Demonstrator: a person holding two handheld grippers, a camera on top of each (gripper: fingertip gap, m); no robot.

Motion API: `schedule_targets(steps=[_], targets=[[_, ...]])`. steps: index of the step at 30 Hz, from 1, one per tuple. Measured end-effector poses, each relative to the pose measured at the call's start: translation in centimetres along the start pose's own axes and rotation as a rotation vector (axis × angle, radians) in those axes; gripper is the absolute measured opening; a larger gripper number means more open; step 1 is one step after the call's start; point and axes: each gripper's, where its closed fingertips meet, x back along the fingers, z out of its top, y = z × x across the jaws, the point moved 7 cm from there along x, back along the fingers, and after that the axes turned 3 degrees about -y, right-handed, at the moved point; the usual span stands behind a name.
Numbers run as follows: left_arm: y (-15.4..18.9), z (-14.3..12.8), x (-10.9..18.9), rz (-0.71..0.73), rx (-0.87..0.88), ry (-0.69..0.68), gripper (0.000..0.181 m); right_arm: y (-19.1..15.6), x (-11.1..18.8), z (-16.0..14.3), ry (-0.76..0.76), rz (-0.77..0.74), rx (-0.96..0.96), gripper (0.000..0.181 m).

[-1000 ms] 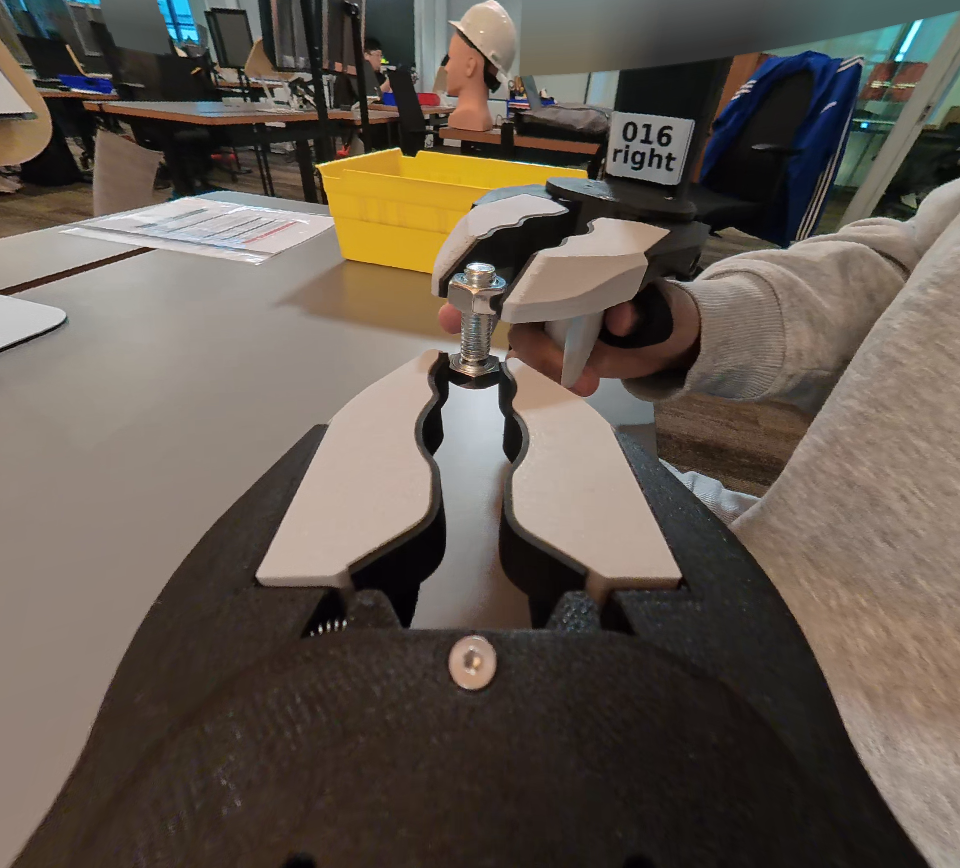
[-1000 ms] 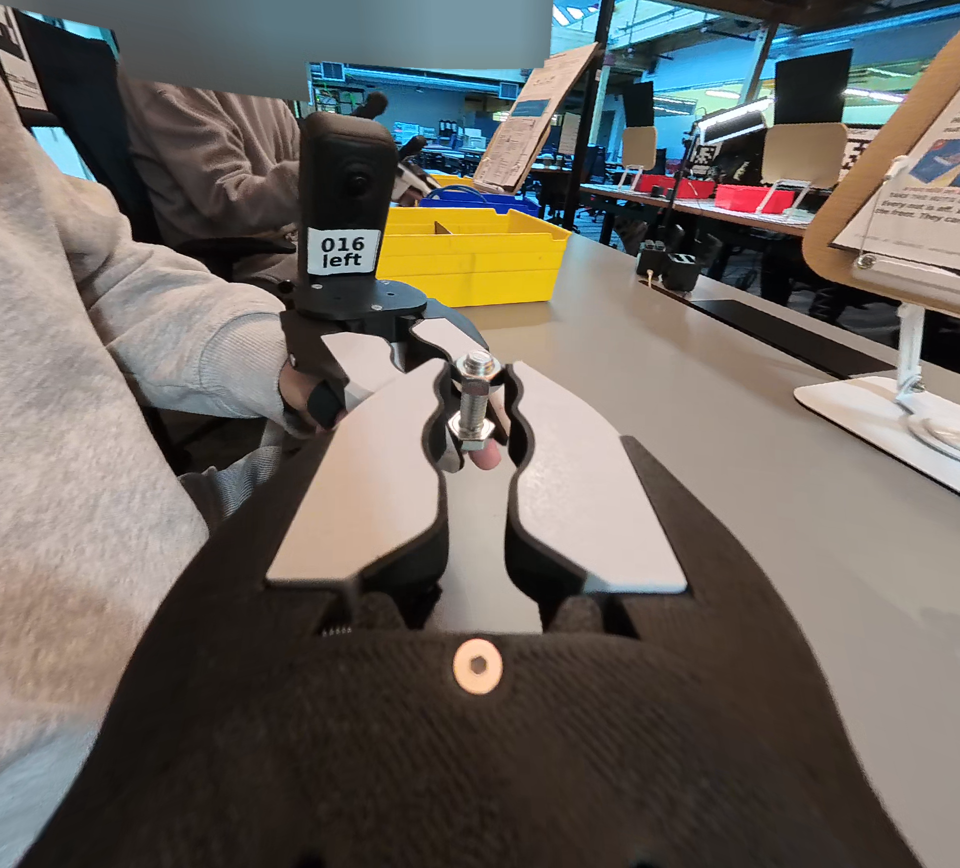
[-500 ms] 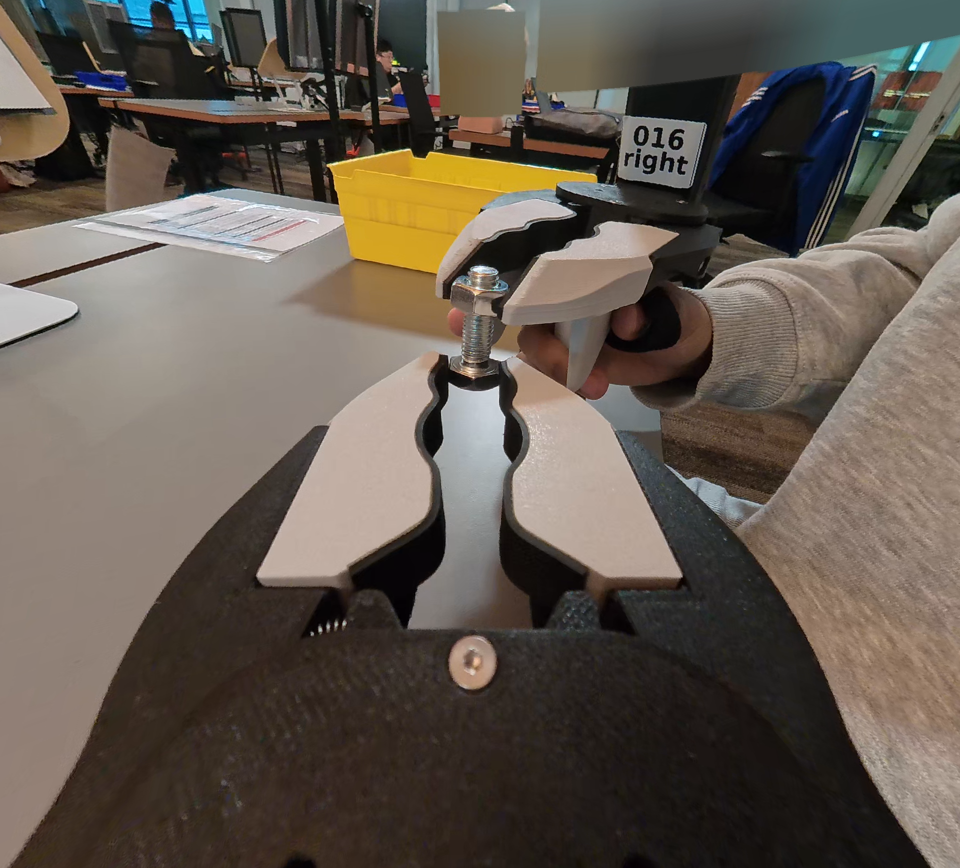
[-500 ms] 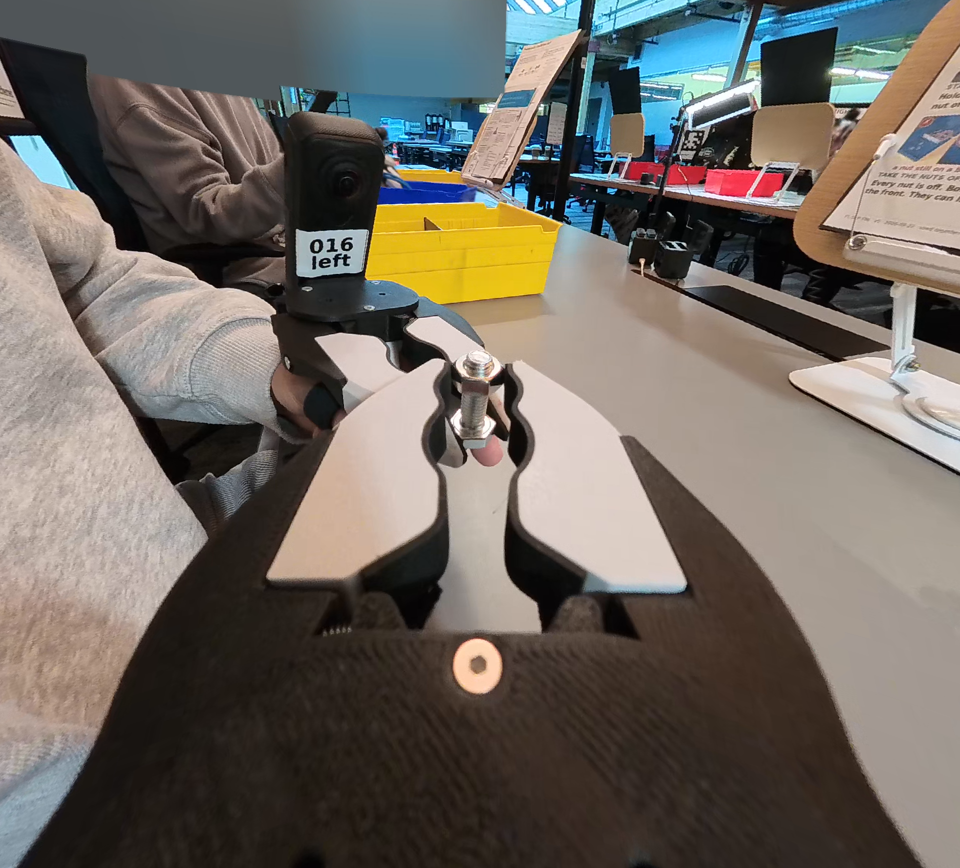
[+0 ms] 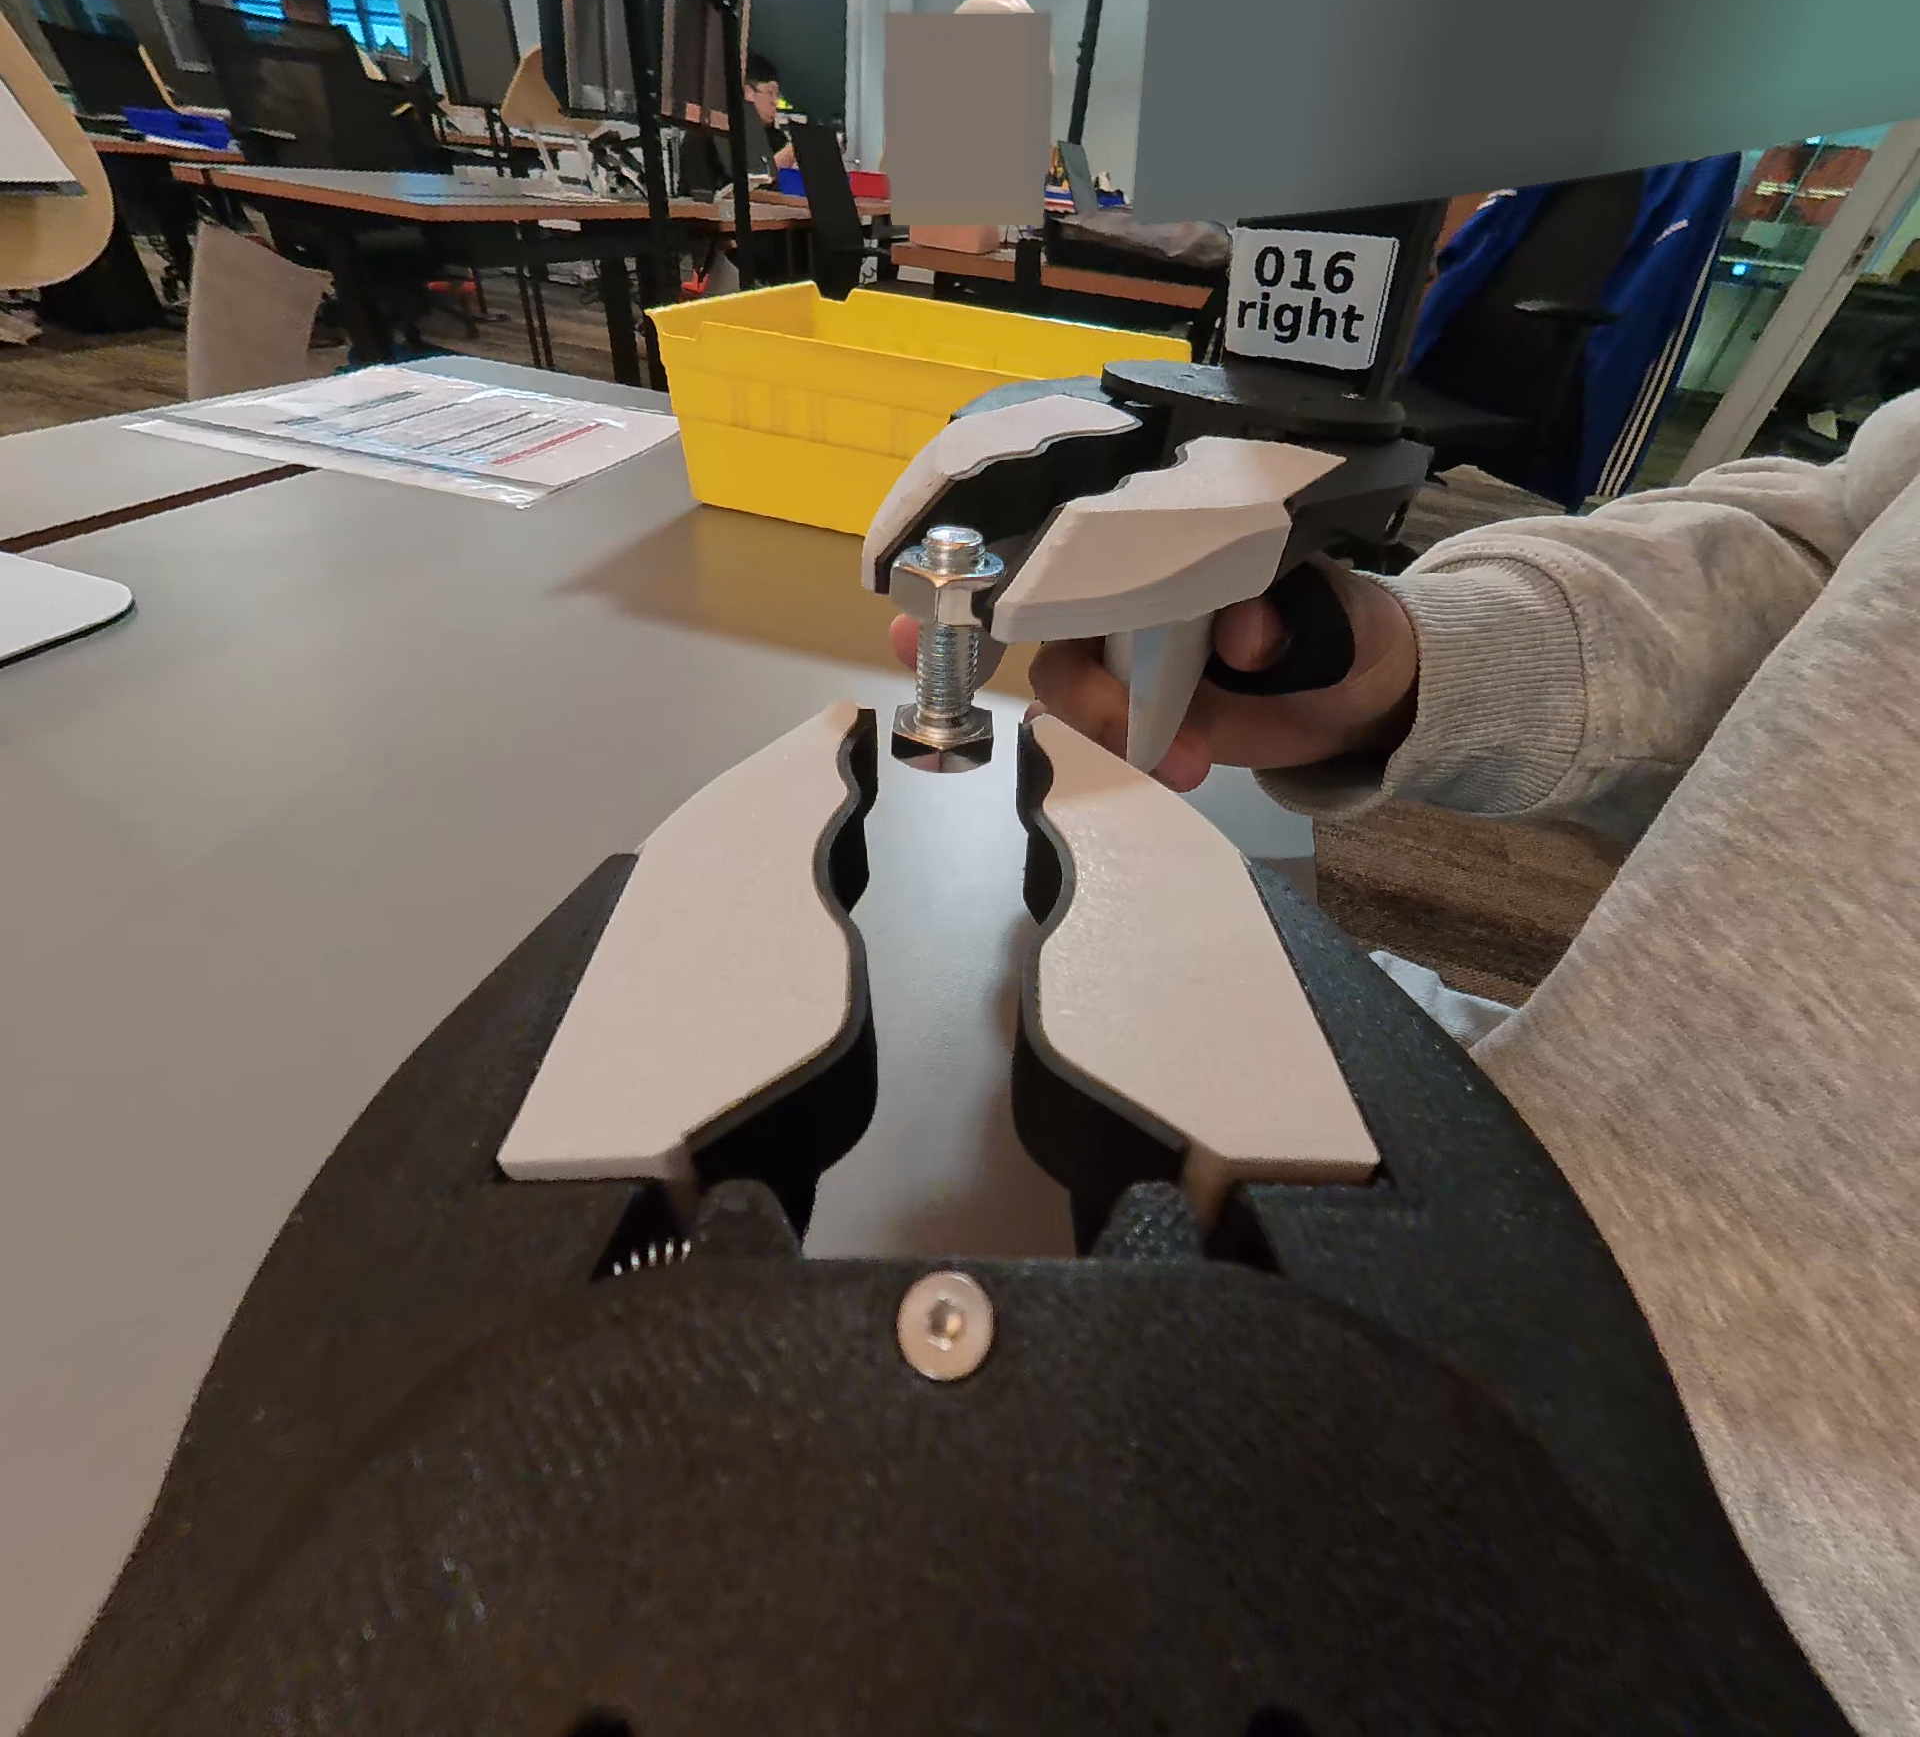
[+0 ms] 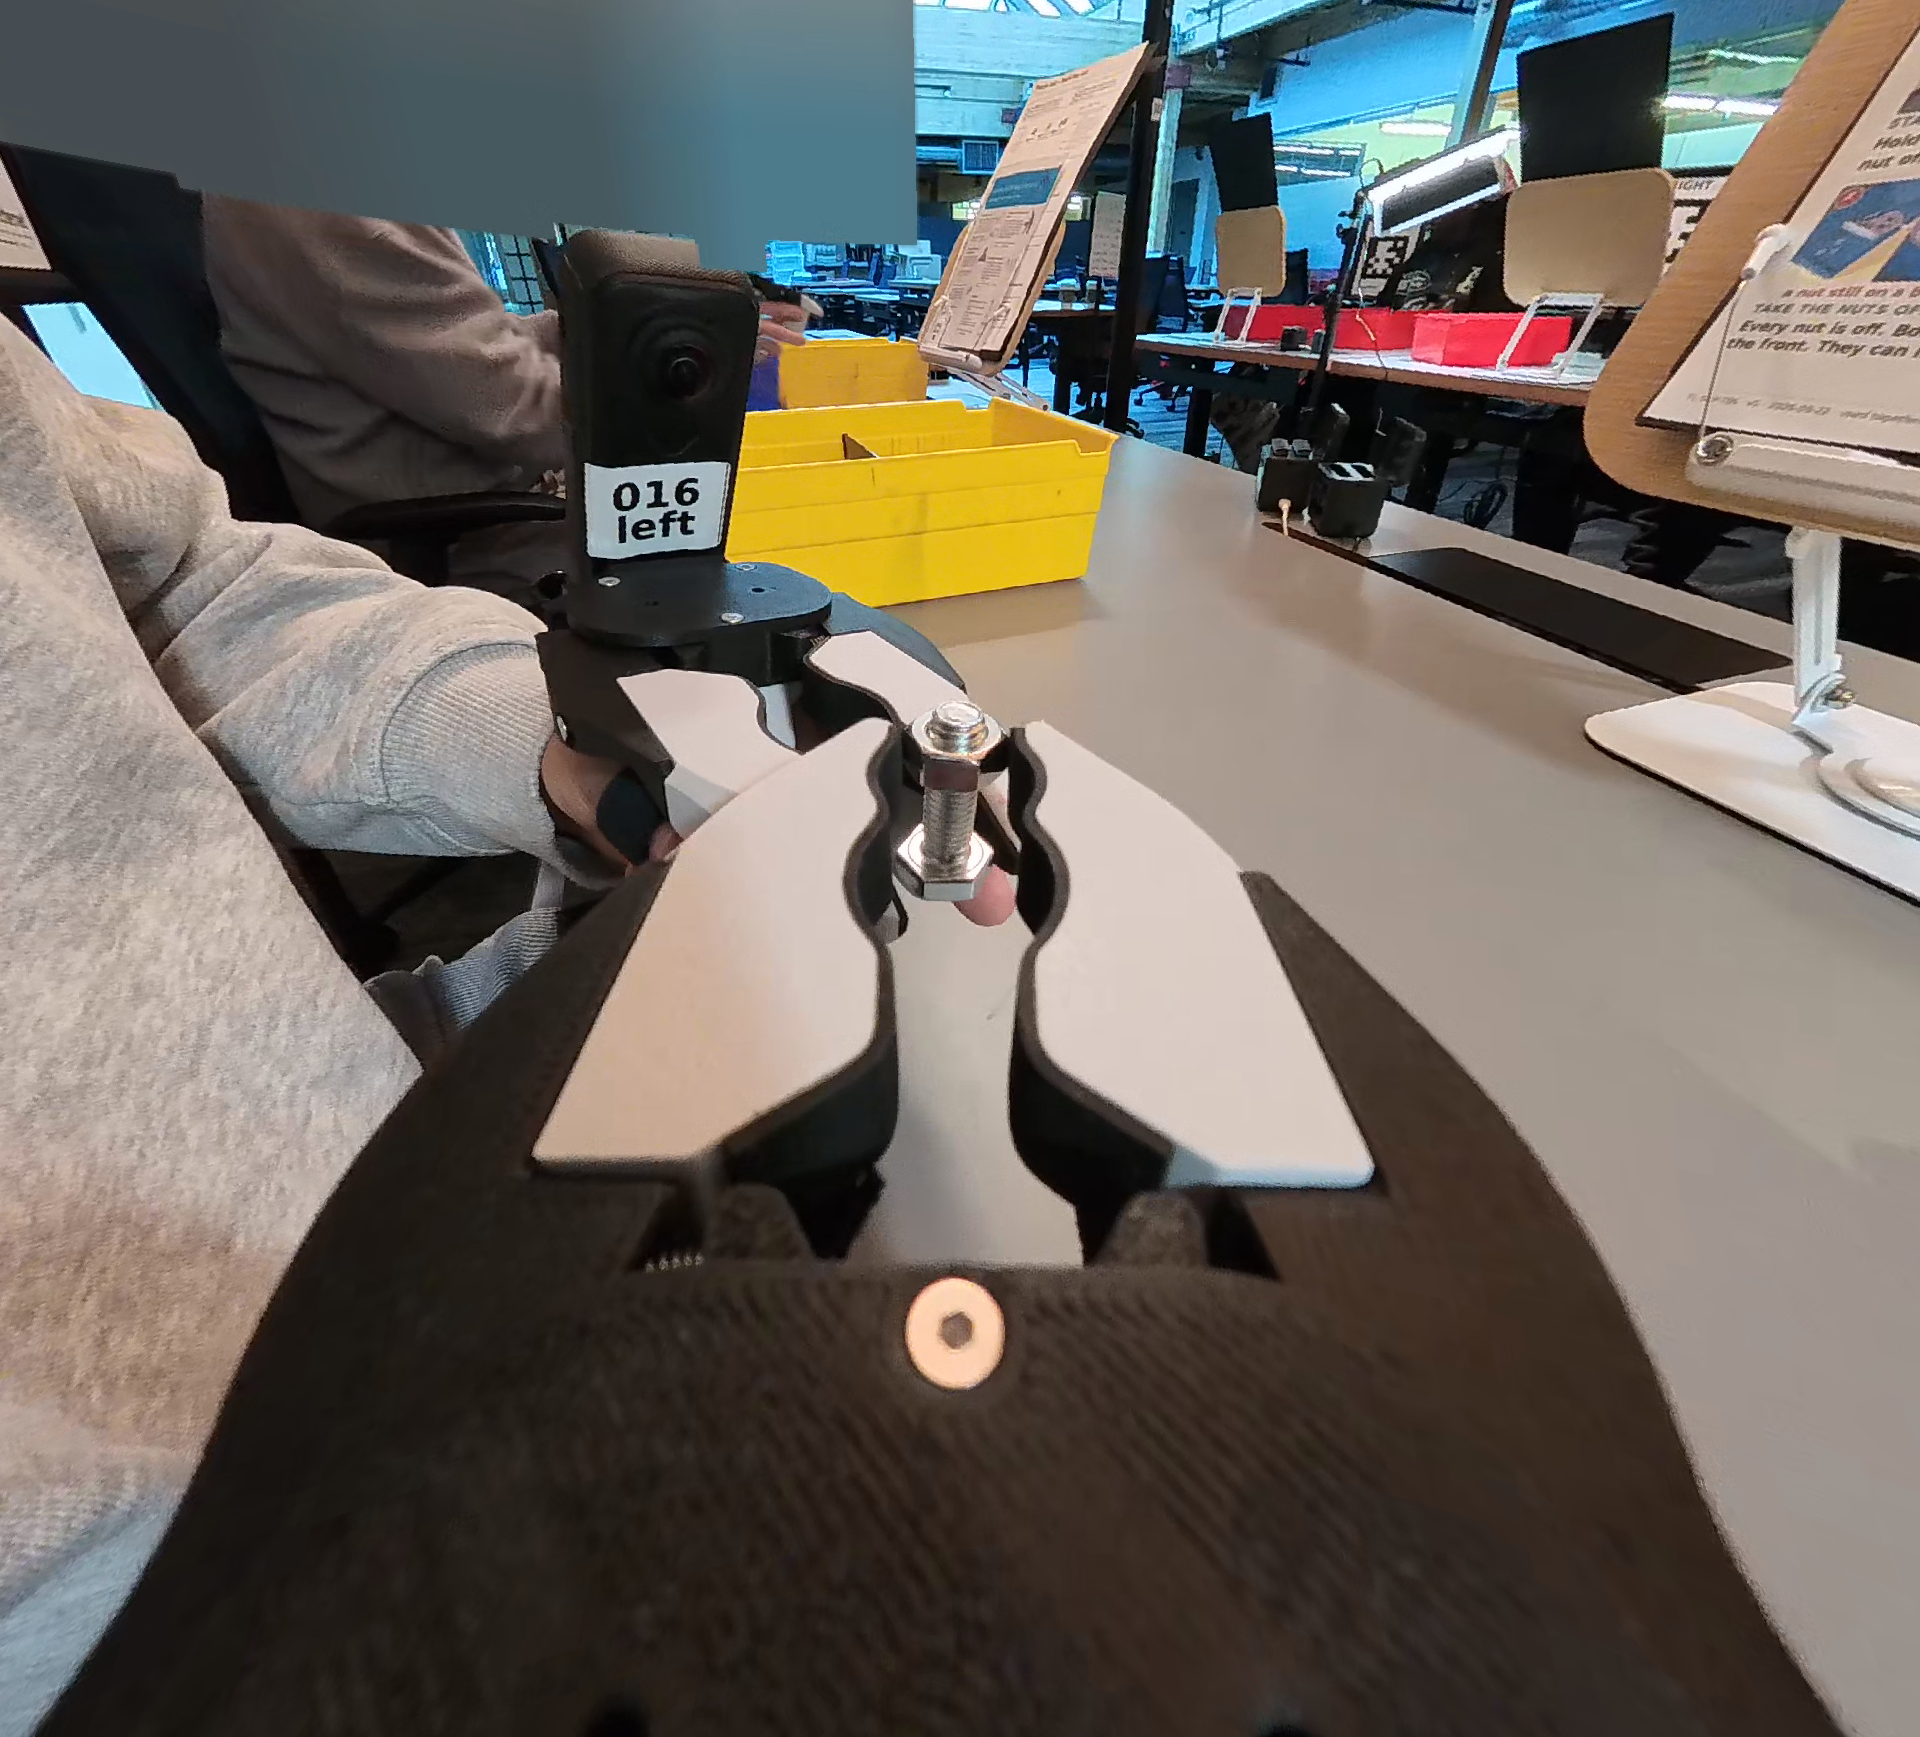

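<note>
left gripper (image 5: 940,737): held level over the worktop (image 5: 312,752), pointing forward; fingers (image 5: 727,939) apart, a clear gap each side of the bolt head, not touching it
left gripper, other view: seen in the right wrist view (image 6: 914,731) beyond the bolt, a hand (image 6: 603,814) in a grey sleeve on its handle, black camera block on top
right gripper (image 6: 956,752): comes in from the person's right, fingers (image 6: 1132,949) closed on the nut at the tips
right gripper, other view: in the left wrist view (image 5: 956,565) tilted slightly down, hand (image 5: 1226,700) wrapped round the grip, white tag on the post
bolt (image 5: 943,648): silver, upright, hex head at the bottom, threaded shank up; hangs in air above the worktop between the two grippers
nut (image 5: 945,584): silver hex, near the top of the thread, a short bit of thread sticking out above; clamped by the right fingers
bolt head (image 5: 943,745): just ahead of the left fingertips, level with them
worktop: grey, matt
paper sheet (image 5: 416,430): lies flat, far left
yellow bin (image 5: 831,409): on the worktop behind the grippers, well apart from them
board on stand (image 6: 1766,337): right side, white base on the worktop
</note>
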Motion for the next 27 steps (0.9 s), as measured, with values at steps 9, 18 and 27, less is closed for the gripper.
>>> schedule_targets(steps=[9, 18, 27], targets=[[0.0, -0.02, 0.01, 0.005, 0.002, -0.001, 0.024, 0.02, 0.08, 0.09, 0.008, 0.005, -0.015, 0.019], [0.1, 0.01, 0.11, 0.008, -0.005, 0.006, 0.019, -0.06, 0.07, 0.08, 0.006, 0.012, -0.015, 0.019], [0.15, 0.03, 0.15, 0.003, -0.016, 0.009, 0.018, -0.05, 0.11, 0.1, 0.009, 0.021, -0.036, 0.019]])
